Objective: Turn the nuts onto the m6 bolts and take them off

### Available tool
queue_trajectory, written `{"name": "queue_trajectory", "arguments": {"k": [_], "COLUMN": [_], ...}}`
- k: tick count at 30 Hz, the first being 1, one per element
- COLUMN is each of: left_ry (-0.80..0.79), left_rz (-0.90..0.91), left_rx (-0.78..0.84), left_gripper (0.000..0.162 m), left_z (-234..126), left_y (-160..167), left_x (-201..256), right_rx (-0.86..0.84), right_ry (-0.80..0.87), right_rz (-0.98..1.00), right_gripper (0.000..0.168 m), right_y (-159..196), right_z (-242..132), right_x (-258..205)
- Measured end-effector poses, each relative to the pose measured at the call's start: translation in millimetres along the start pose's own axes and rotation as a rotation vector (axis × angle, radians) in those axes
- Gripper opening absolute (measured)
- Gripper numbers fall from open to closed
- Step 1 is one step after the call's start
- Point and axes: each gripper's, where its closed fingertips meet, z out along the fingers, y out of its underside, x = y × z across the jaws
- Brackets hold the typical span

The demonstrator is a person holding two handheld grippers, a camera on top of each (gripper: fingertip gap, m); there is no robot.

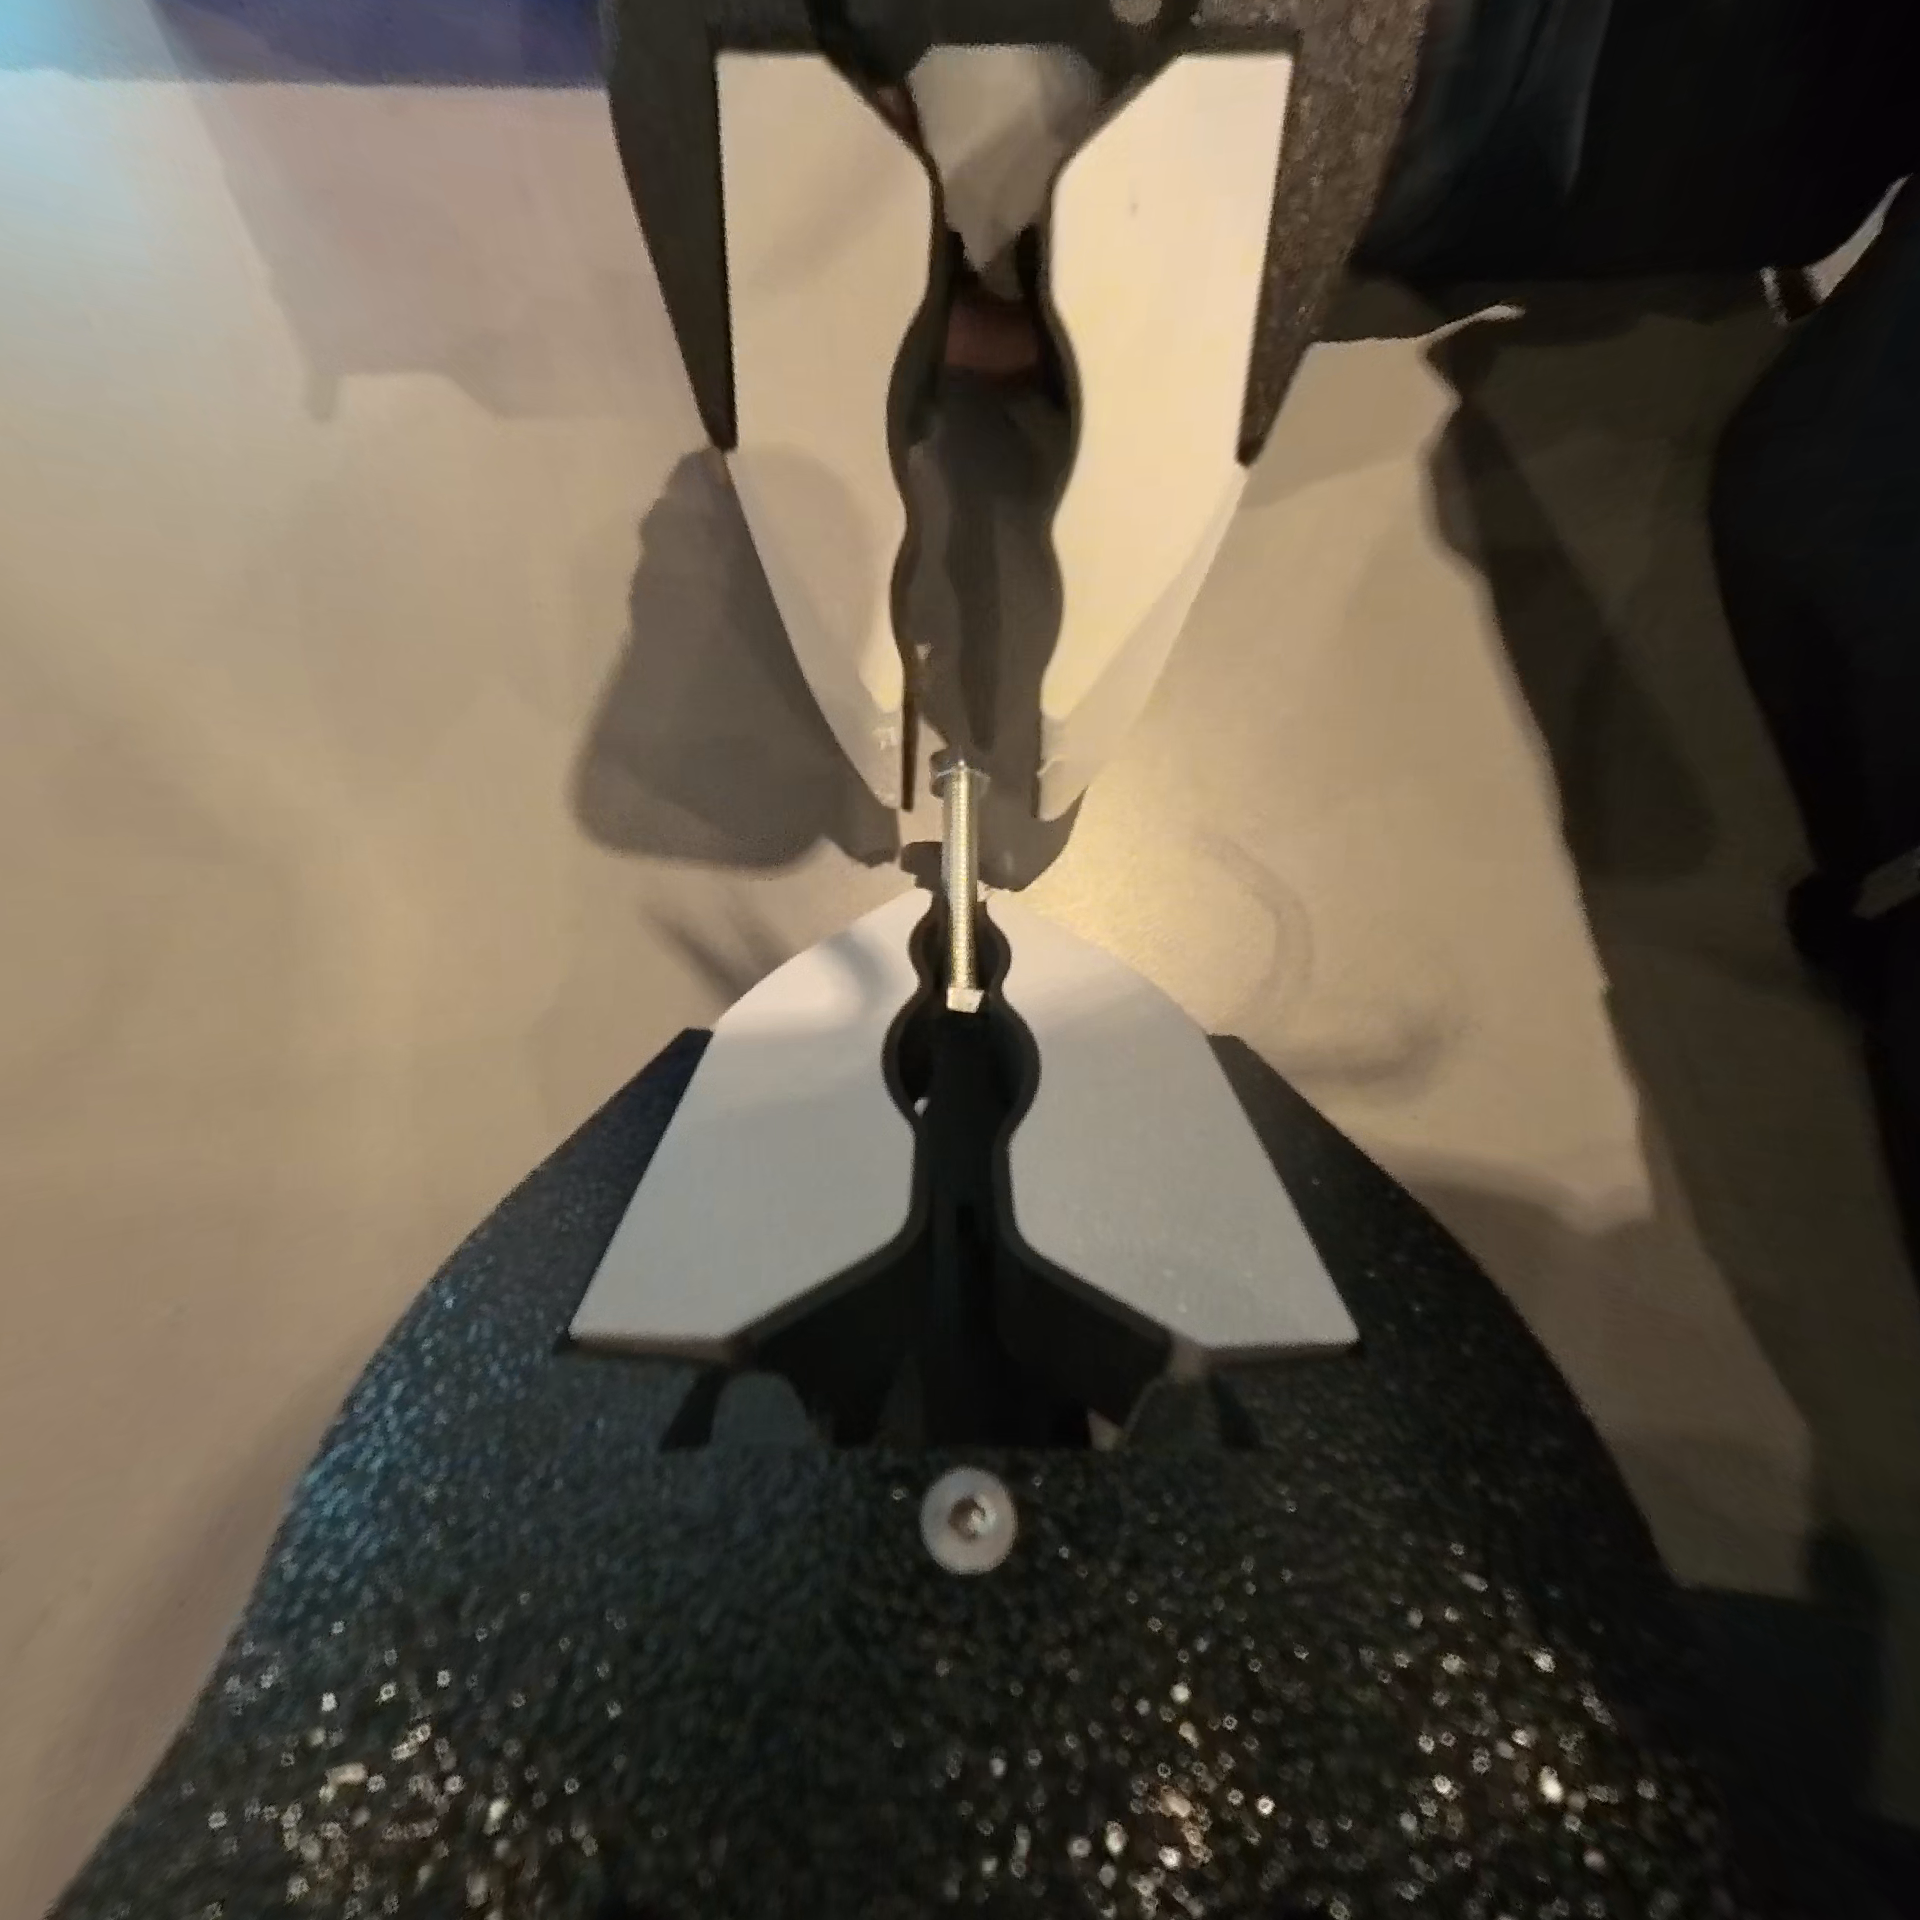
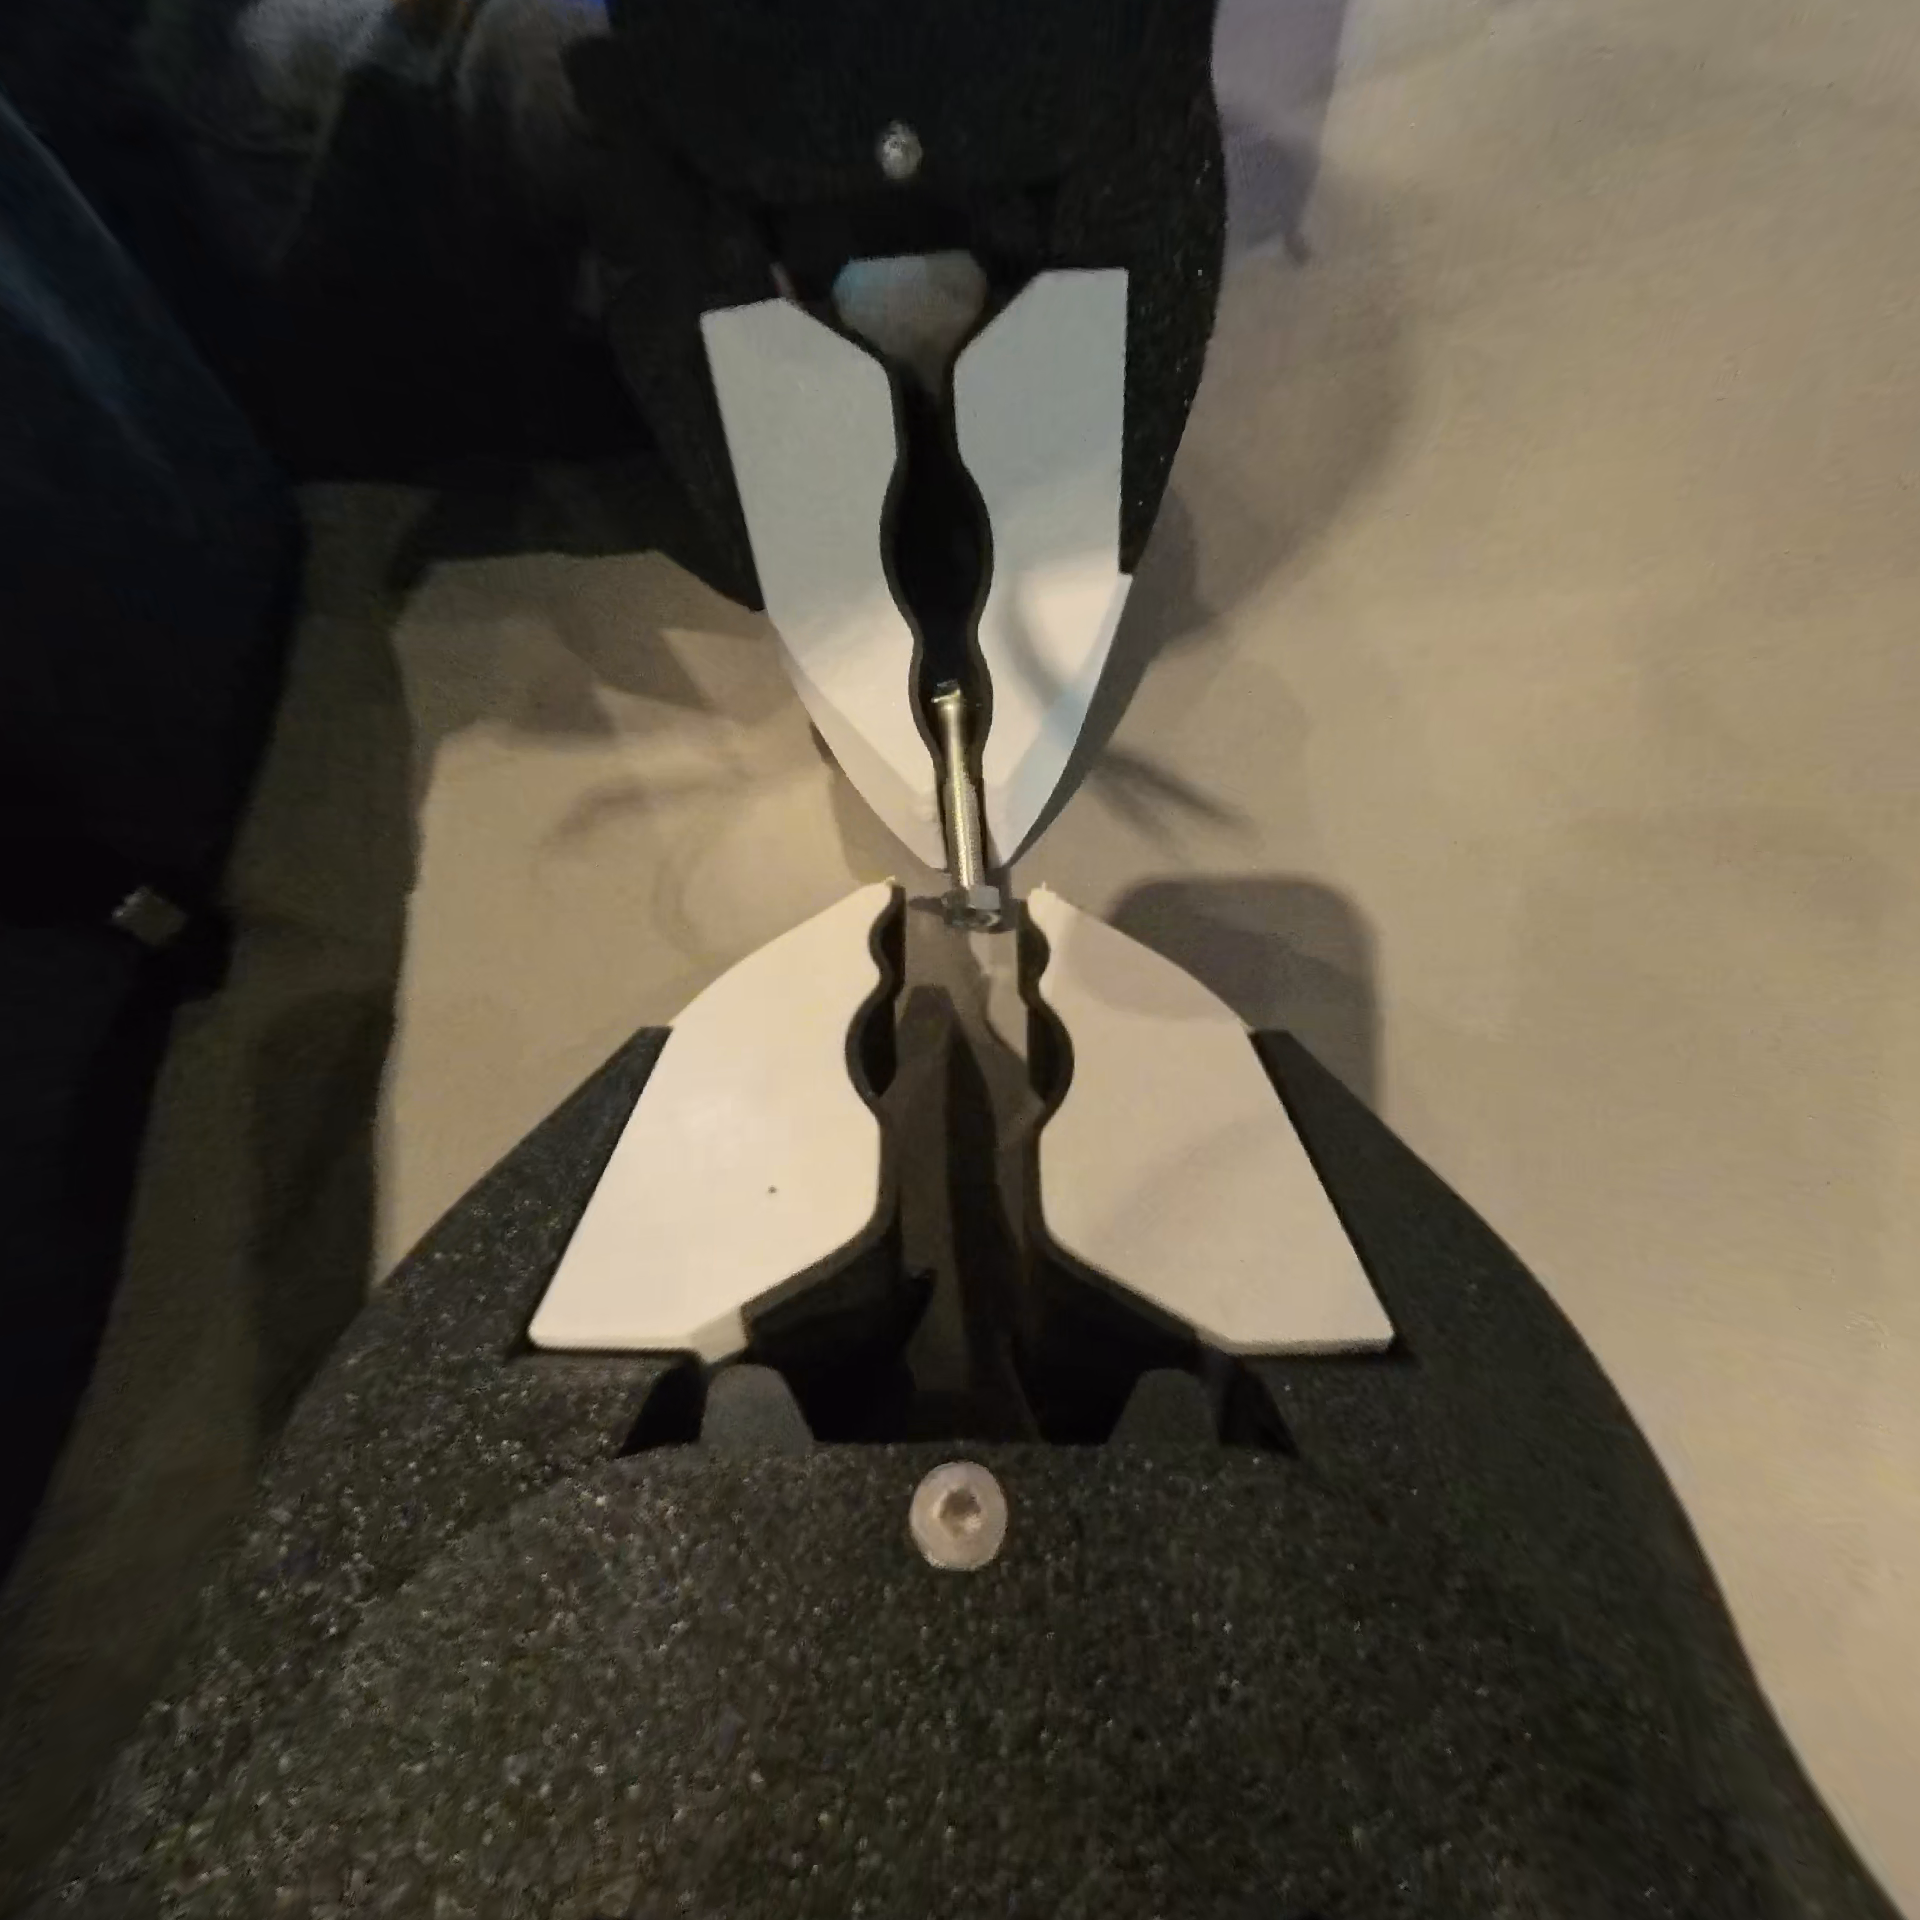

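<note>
L gripper clamped on bolt; R gripper slightly apart around nut, grip unclear; no containers

Pale beige surface, plain and faintly mottled, spread beneath everything and crossed by soft grey shadows. Dark clothing of a person along one edge. Small dark buckle-like piece on that clothing, blurred.

I count 1 bolt, 1 nut on its thread, and my 2 grippers: left gripper, right gripper, each with 2 fingers.
</note>
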Motion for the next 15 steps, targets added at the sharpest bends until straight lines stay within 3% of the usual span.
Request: {"name": "queue_trajectory", "arguments": {"k": [4,7,15], "left_ry": [0.001,0.008,0.079], "left_rz": [0.016,0.017,-0.076], "left_rx": [-0.001,-0.001,0.062], "left_gripper": [0.004,0.004,0.005], "left_z": [0.1,0.1,-5.9], "left_y": [0.2,0.2,-6.7], "left_x": [1.6,2.5,5.1], "right_rx": [0.019,0.012,-0.011], "right_ry": [-0.109,-0.073,0.307], "right_rz": [0.165,0.118,-0.626], "right_gripper": [0.017,0.011,0.010], "right_y": [-1.0,-0.4,-10.7], "right_z": [-1.2,-0.7,-6.1], "right_x": [-4.2,-1.9,6.7]}}
